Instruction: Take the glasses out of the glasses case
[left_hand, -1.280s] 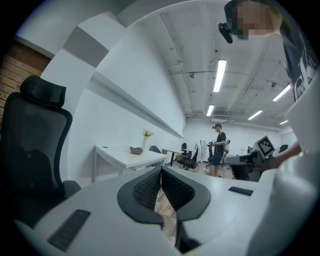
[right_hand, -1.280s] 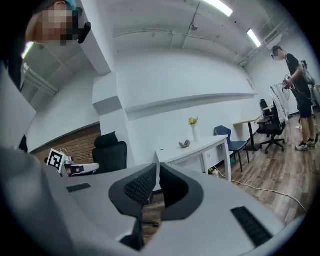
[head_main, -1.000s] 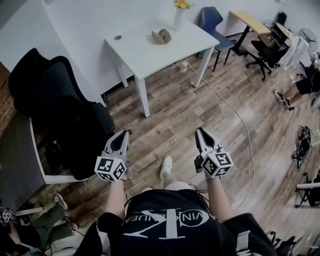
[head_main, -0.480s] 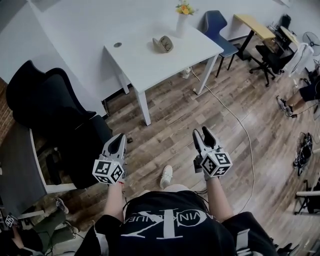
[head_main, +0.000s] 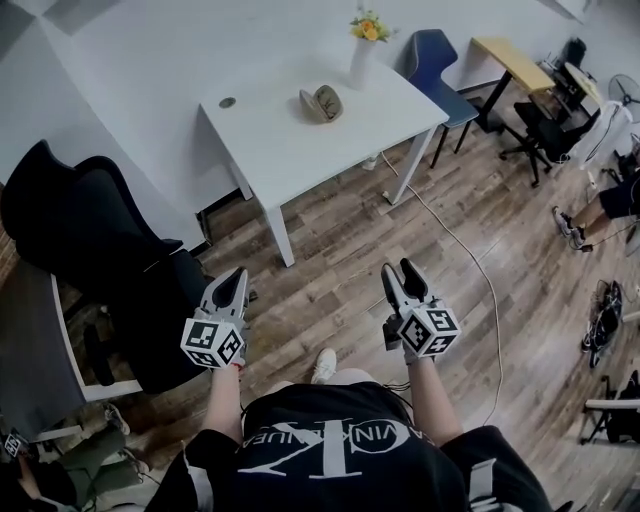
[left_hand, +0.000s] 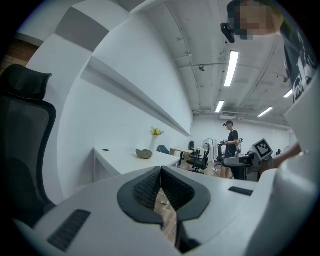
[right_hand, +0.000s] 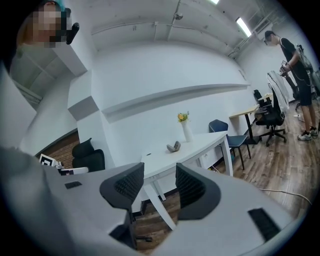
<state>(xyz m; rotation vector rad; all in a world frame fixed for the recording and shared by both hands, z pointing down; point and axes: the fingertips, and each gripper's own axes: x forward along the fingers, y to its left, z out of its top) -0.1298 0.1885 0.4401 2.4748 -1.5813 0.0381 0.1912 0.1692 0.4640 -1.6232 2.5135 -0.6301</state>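
Glasses case (head_main: 322, 102) lies on the white table (head_main: 300, 150), close to its far edge and near the vase (head_main: 358, 62) with flowers that stands by the far corner. It is well apart from both tools, because the person stands on the wood floor some way from the table's near corner. The left gripper (head_main: 236, 276) has its jaws pressed almost together with nothing in them; only a thin slit shows between the pads. The right gripper (head_main: 398, 270) has just been opening its jaws, and they are spread wide with nothing between them. The case looks small and rounded, so it is likely light, with a hard, smooth shell. From here nobody can tell if its lid is up or down. It could slide on the smooth table top if it is pushed from one side. A good way would be to hold the bottom half by its long sides with one tool and lift the lid at its front lip with the other. The glasses cannot be seen; they are most likely inside. Glasses are thin and break easily, so they should be pinched softly by the frame, at the middle bar or a side arm, not on the lenses. Counted: one glasses case, one vase, one white table, two grippers, and no glasses in sight.
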